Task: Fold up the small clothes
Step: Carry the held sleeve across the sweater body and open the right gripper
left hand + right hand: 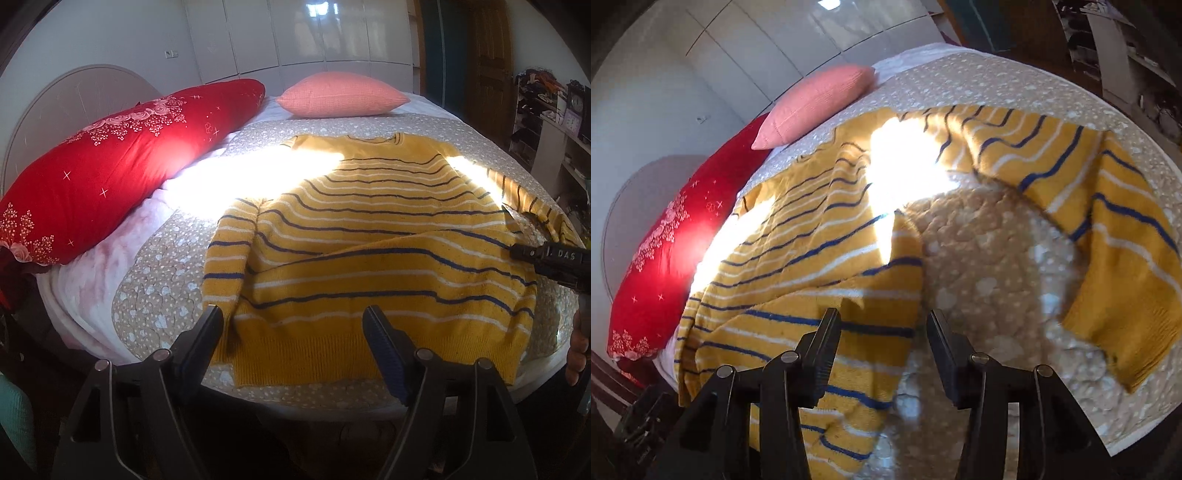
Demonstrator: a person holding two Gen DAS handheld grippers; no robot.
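Observation:
A yellow sweater [369, 243] with blue and white stripes lies flat on the bed, hem toward me, one sleeve folded down along its left side. My left gripper [293, 325] is open and empty, above the hem. The right gripper [546, 258] enters at the sweater's right edge. In the right wrist view the right gripper [882, 328] is open and empty over the sweater's right edge [812, 288]. The other sleeve [1108, 229] lies spread out on the quilt to the right.
The bed has a beige quilt [162, 280] with white hearts. A long red bolster [110, 162] and a pink pillow [343, 94] lie at the far side. Shelves [554, 122] stand at the right. Bright sunlight washes out part of the sweater.

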